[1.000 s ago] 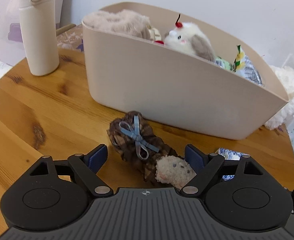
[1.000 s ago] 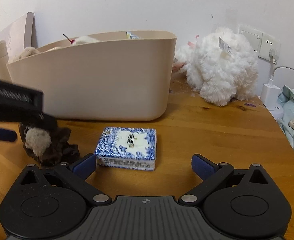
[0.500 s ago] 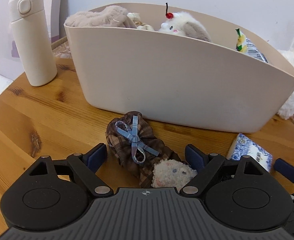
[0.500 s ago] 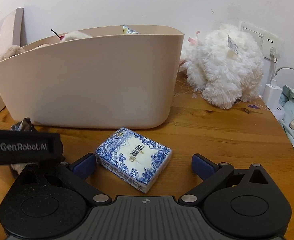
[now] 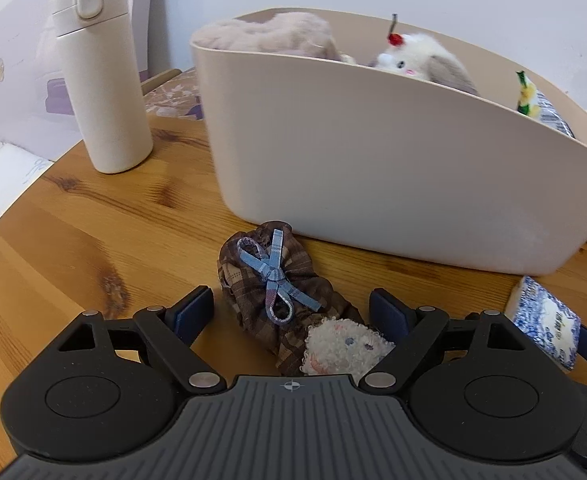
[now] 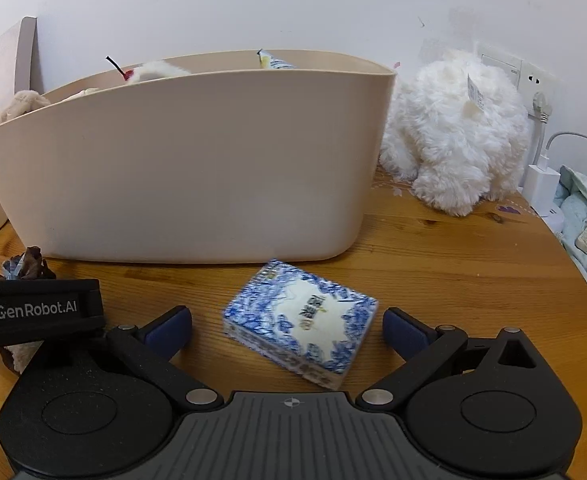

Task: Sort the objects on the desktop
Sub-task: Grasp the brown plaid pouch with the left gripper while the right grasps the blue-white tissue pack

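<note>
A brown plaid plush toy [image 5: 277,296] with a blue bow and a cream face lies on the wooden table, in front of a beige bin [image 5: 393,184]. My left gripper [image 5: 291,312] is open, with its fingers on either side of the toy. A blue-and-white tissue pack [image 6: 299,324] lies on the table before the bin [image 6: 197,172]. My right gripper [image 6: 287,326] is open around the pack. The pack also shows in the left wrist view [image 5: 545,328]. The bin holds several plush toys and a snack packet.
A cream thermos bottle [image 5: 101,68] stands left of the bin. A big white fluffy plush [image 6: 457,132] sits right of the bin by a wall socket and charger [image 6: 541,184]. The round table's edge curves off at left and right.
Both grippers have moved closer to their objects. The tissue pack now sits between the right fingers, turned at an angle. The left view has swung left, showing more of the thermos.
</note>
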`<state>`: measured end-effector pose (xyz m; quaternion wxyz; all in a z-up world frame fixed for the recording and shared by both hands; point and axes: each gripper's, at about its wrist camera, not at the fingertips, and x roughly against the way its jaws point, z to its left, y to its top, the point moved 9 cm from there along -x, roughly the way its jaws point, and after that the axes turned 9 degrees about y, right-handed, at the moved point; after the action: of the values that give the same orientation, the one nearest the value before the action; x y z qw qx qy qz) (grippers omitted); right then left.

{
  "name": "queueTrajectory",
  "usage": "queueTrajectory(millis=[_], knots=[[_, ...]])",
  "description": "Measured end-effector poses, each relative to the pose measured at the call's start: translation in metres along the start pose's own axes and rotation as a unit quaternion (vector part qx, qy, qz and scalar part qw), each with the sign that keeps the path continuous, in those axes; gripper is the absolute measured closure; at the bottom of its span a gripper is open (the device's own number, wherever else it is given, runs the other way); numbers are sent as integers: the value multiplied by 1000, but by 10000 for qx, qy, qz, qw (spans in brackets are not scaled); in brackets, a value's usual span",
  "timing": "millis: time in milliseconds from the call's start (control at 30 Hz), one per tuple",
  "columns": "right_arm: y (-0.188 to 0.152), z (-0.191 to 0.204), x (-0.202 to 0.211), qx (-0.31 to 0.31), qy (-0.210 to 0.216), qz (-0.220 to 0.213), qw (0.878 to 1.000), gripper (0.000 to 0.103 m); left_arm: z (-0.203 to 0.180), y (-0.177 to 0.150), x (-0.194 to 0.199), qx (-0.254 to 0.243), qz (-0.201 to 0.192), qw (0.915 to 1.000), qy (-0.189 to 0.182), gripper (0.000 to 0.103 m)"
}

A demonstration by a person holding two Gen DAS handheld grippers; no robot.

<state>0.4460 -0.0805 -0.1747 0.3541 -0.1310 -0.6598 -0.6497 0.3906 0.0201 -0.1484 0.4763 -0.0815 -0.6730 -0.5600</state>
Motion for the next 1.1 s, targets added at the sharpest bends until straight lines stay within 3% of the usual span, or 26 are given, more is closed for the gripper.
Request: queueTrajectory(millis=[167,233,267,300,367,400,433,700,733,900,1100], knots=[[0,2,2,-86,-186,-57,9998,6,11,2,0,83,27,10000,26,17],[1,-1,5,-212,-257,-150,9993,18,14,4,-3,53,28,9999,90,20],[2,-5,7,-310,-311,-217,9988,32,14,4,-2,-59,13,9999,143,21],[2,-8,8,-391,-326,-242,9984,35,13,3,-2,-130,-23,9998,152,22],[0,-10,10,-376,-342,-250,9984,38,15,2,0,-132,-67,9998,130,29],[-1,-10,12,-382,-342,-258,9984,40,16,3,1,-145,-104,9998,110,42],[-2,-11,15,-380,-341,-263,9984,40,16,3,4,-181,-136,9997,73,52],[-11,-11,30,-408,-180,-303,9985,41,21,-3,11,-345,-59,9993,-162,65],[-10,-10,33,-395,-151,-319,9986,41,22,-4,12,-387,-61,9990,-192,71],[-7,1,52,-213,35,-471,9987,41,28,-8,18,-442,32,9983,-367,72],[-5,15,77,27,267,-614,9978,41,38,-9,31,-594,-214,9974,-353,72]])
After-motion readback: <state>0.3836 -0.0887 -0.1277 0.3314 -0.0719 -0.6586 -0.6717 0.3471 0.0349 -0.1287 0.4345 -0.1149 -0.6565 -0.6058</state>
